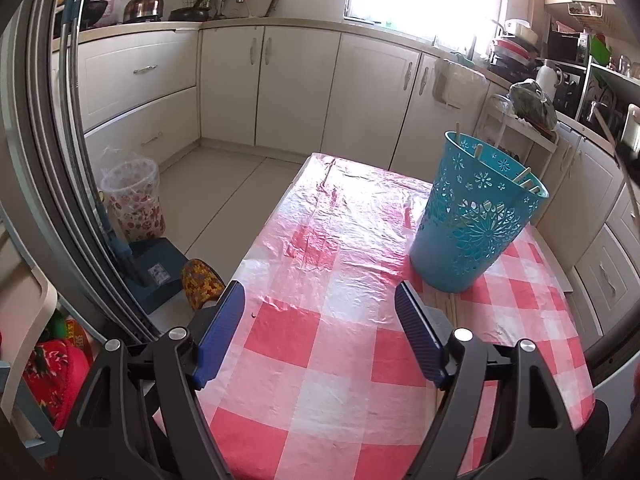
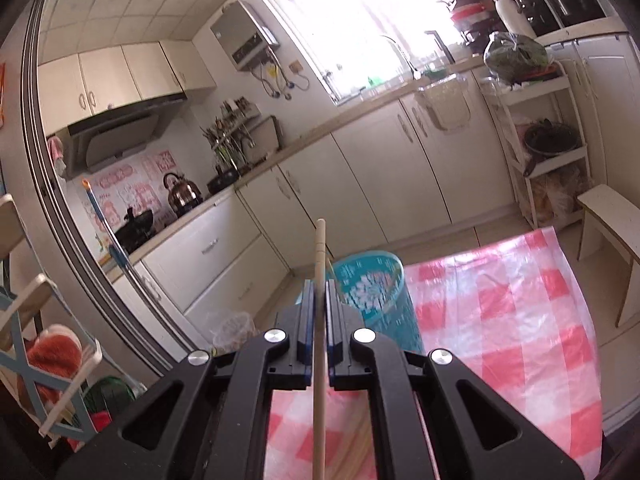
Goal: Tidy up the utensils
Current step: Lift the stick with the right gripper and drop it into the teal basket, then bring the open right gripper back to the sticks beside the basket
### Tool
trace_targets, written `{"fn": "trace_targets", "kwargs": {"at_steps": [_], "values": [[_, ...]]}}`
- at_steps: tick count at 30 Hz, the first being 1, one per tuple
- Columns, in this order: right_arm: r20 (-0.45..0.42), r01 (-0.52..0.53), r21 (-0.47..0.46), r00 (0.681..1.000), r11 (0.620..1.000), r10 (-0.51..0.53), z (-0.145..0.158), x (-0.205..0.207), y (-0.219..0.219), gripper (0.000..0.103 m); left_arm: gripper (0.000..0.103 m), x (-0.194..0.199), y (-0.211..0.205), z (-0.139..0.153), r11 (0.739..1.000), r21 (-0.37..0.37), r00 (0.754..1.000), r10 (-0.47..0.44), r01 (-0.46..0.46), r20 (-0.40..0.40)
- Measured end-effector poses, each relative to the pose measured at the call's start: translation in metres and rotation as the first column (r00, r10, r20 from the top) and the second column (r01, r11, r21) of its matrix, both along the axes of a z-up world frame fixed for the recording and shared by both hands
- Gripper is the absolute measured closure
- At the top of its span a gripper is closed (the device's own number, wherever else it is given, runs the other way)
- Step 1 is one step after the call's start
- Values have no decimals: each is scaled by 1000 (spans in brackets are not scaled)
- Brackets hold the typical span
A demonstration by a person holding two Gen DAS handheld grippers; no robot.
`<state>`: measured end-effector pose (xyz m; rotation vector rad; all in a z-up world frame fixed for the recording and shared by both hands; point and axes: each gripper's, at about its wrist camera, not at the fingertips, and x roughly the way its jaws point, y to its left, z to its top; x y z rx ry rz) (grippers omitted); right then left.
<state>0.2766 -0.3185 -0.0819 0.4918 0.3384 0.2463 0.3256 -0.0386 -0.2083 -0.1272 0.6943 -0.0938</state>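
Chopstick point(image 2: 320, 264) clamped in my right jaws, long axis upright; basket point(image 2: 374, 292) just ahead, below. Left jaws open, empty.

A steel kettle point(image 1: 143, 3) sits on the counter point(image 1: 132, 29) beside a black wok point(image 1: 93, 11).

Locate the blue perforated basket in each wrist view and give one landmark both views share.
Left wrist: the blue basket stands right of centre on the checked tablecloth, sticks inside it.
Right wrist: it sits at centre, just beyond the right hand-held gripper, which is shut on a wooden chopstick.
Shared landmark: the steel kettle on the counter.
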Motion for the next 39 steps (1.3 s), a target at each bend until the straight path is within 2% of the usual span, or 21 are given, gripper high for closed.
{"fn": "trace_targets", "kwargs": {"at_steps": [4, 8, 11, 15, 26, 28, 30, 34, 37, 39], "values": [[104, 46, 8, 993, 999, -47, 27, 45, 4, 97, 29, 1, 0, -4, 1000, -8, 1000, 0, 0, -8], [147, 90, -1, 985, 996, -89, 37, 86, 8, 97, 29, 3, 2, -10, 1000, -16, 1000, -2, 1, -26], [134, 127, -32, 984, 991, -121, 29, 113, 12, 97, 29, 7, 7, -15, 1000, -23, 999, 6, -7, -40], [67, 139, -79, 989, 987, -134, 9, 138, 13, 97, 29, 11, 13, -21, 999, -39, 998, 20, -22, -58], [-19, 61, -222, 998, 973, -67, -16, 135, 35, 97, 29, 15, 17, -26, 998, -61, 997, 27, -31, -75], [-45, 32, -255, 998, 966, -45, -20, 135, 38, 92, 29, 14, 17, -24, 998, -61, 997, 28, -32, -73], [-64, 7, -281, 998, 960, -26, -21, 132, 40, 80, 29, 13, 17, -23, 997, -64, 997, 29, -34, -74], [-40, 30, -275, 998, 961, -43, -12, 113, 30, 78, 28, 9, 17, -17, 998, -58, 998, 34, -37, -58], [4, 73, -255, 997, 964, -74, -2, 84, 20, 72, 27, 4, 17, -12, 998, -54, 998, 40, -42, -43], [28, 105, -248, 994, 963, -102, 1, 60, 14, 65, 27, 2, 17, -10, 998, -55, 998, 41, -43, -39]]}}
